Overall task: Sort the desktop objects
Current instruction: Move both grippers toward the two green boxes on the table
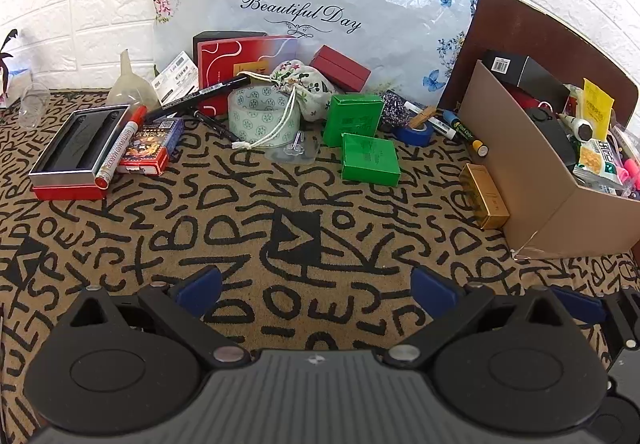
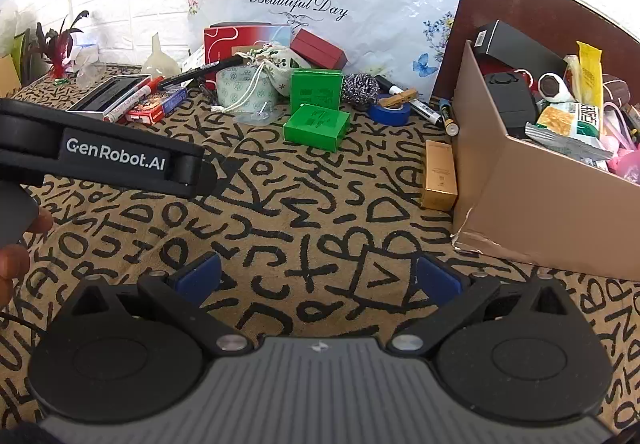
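My left gripper [image 1: 316, 290] is open and empty, low over the lettered mat, well short of the clutter. My right gripper [image 2: 318, 280] is also open and empty over the mat. Loose objects lie at the back: two green boxes [image 1: 370, 162] [image 2: 318, 126], a roll of patterned tape [image 1: 262, 116], a drawstring pouch [image 1: 300, 84], a blue tape roll [image 1: 416, 132] [image 2: 390, 112], a red marker [image 1: 120, 146], a card pack [image 1: 150, 144], markers [image 1: 452, 128] and a gold box [image 1: 482, 200] [image 2: 438, 174]. A cardboard box [image 1: 560, 212] [image 2: 532, 204] at right holds several items.
The left gripper's body [image 2: 100, 152] crosses the left of the right wrist view. A floral plastic bag [image 1: 320, 4] leans on the white brick wall. An open tin case [image 1: 76, 148] and a funnel [image 1: 128, 84] sit at back left. A brown board [image 1: 540, 40] stands behind the cardboard box.
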Available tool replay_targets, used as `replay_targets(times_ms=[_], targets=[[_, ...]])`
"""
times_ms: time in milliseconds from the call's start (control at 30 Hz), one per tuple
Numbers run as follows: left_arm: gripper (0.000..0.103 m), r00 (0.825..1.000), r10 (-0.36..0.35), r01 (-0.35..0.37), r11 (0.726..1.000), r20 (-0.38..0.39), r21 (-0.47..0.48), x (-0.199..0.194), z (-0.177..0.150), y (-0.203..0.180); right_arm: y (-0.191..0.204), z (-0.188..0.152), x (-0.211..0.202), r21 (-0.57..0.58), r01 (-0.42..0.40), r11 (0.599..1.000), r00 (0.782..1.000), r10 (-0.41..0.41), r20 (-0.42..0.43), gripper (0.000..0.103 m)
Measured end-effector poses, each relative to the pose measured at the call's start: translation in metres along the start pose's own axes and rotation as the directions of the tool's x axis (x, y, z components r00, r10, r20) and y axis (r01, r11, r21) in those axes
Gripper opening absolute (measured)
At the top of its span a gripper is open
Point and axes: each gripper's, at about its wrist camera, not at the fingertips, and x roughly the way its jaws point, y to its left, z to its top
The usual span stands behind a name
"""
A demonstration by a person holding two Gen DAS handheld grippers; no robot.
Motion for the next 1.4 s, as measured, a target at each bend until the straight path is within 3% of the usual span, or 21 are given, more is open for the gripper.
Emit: replay_targets(times_ms=[433,667,833,1033,1333,1400], targets=[[0.103,1.000,-0.010,0.010,1.000,-0.026,0.002,0.024,0.013,0.005,0.002,0.014,0.025,-0.027,-0.012,1.000,1.000,0.011,-0.023,0.101],[0.103,1.000,-0.009,0.009,1.000,0.004,0.003,0.045,0.047,0.009,0.004,0.037,0.056,-0.033,-0.013,0.999,1.000,0.013,-0.004,0.101],[0.103,0.998,-0.036,0.035,0.999,0.057,0.016,0.060,0.076,0.008,0.011,0.052,0.087,-0.063,-0.043,0.997,0.999,0.043,0.005,0.101],[0.102,0.989,-0.106,0.105,0.994,0.102,0.014,0.094,0.109,0.004,0.005,0.071,0.126,-0.045,-0.023,0.999,1.000,0.023,0.013,0.101],[0.097,0.977,-0.200,0.196,0.979,0.075,0.057,0.155,0.148,-0.007,-0.013,0.094,0.173,-0.008,-0.027,1.000,0.998,0.028,0.048,0.100],[0.096,0.979,-0.194,0.188,0.978,0.058,0.092,0.165,0.148,-0.011,-0.013,0.096,0.182,-0.001,-0.020,1.000,0.999,0.020,0.047,0.096]])
